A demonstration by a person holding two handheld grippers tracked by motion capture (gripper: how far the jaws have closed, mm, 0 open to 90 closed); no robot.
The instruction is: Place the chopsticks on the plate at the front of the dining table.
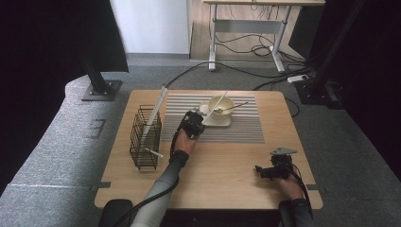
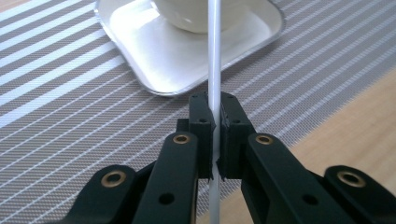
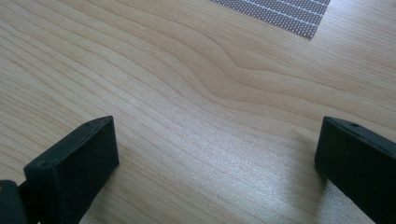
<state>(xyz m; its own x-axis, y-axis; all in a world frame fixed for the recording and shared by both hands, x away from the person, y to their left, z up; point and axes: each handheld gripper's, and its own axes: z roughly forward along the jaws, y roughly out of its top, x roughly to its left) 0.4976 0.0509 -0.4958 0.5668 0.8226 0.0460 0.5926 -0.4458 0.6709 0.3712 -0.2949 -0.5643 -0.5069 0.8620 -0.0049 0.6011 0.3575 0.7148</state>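
Observation:
My left gripper (image 2: 214, 100) is shut on a thin white stick (image 2: 214, 46), which runs up between its jaws toward a cream bowl (image 2: 196, 14) on a white square tray (image 2: 154, 60). In the high view the left gripper (image 1: 197, 124) sits at the tray's (image 1: 222, 122) near-left corner, and the stick (image 1: 218, 104) slants up across the bowl (image 1: 221, 105). A dark-handled utensil (image 1: 234, 107) rests in the bowl. My right gripper (image 1: 259, 169) lies low over the bare wood at the front right; its jaws (image 3: 217, 128) stand wide open with nothing between them.
A grey striped placemat (image 1: 179, 127) covers the table's far middle. A black wire basket (image 1: 145, 137) stands at the left with a long white stick (image 1: 157, 109) leaning in it and a short one (image 1: 153, 152) poking out. Bare wood (image 1: 222, 175) lies between the hands.

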